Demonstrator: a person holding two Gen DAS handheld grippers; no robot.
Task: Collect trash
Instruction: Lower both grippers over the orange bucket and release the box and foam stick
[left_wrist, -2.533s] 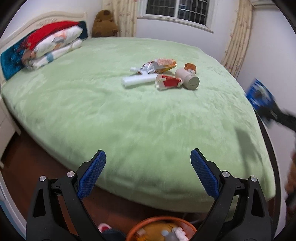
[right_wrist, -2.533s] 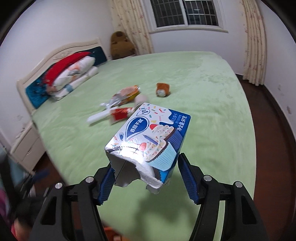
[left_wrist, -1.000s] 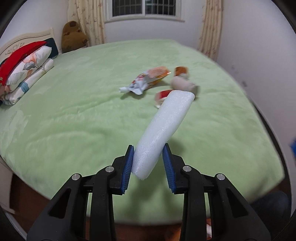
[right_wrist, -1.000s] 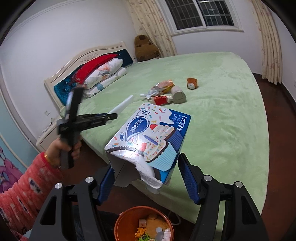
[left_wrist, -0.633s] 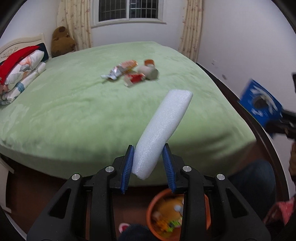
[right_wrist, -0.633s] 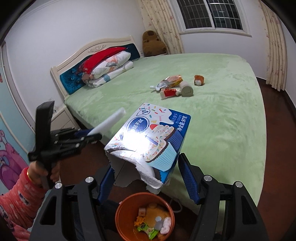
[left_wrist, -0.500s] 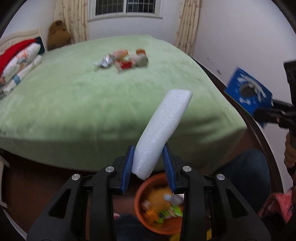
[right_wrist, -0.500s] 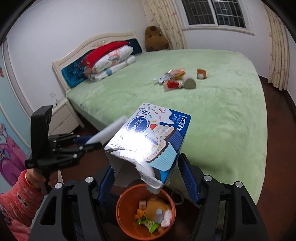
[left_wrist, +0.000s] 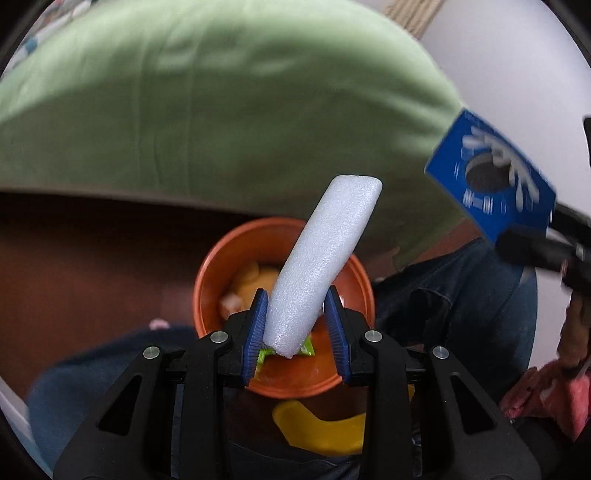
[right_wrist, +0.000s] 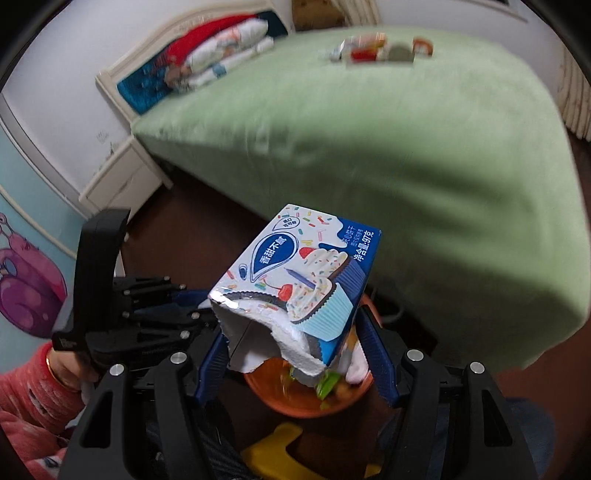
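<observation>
My left gripper (left_wrist: 297, 328) is shut on a white foam tube (left_wrist: 321, 258), which sticks up and forward right over an orange trash bin (left_wrist: 210, 280) holding scraps. My right gripper (right_wrist: 297, 354) is shut on a torn blue-and-white cupcake snack box (right_wrist: 299, 280), held just above the same orange trash bin (right_wrist: 306, 406). In the left wrist view the snack box (left_wrist: 491, 184) shows at the right, in the other gripper. In the right wrist view the left gripper's body (right_wrist: 122, 310) sits at the left, in a hand with a red sleeve. More wrappers (right_wrist: 376, 46) lie far back on the green bed (right_wrist: 406, 140).
The bin stands on a dark wood floor at the bed's foot, between a person's jeans-clad legs (left_wrist: 454, 306). A yellow object (left_wrist: 321, 428) lies just in front of the bin. A white nightstand (right_wrist: 122, 177) and pillows (right_wrist: 221, 48) are at the left.
Both grippers have dropped from above the bed down toward the orange bin and tilted downward. The foam tube and the snack box stay gripped. The bin now fills the view under both.
</observation>
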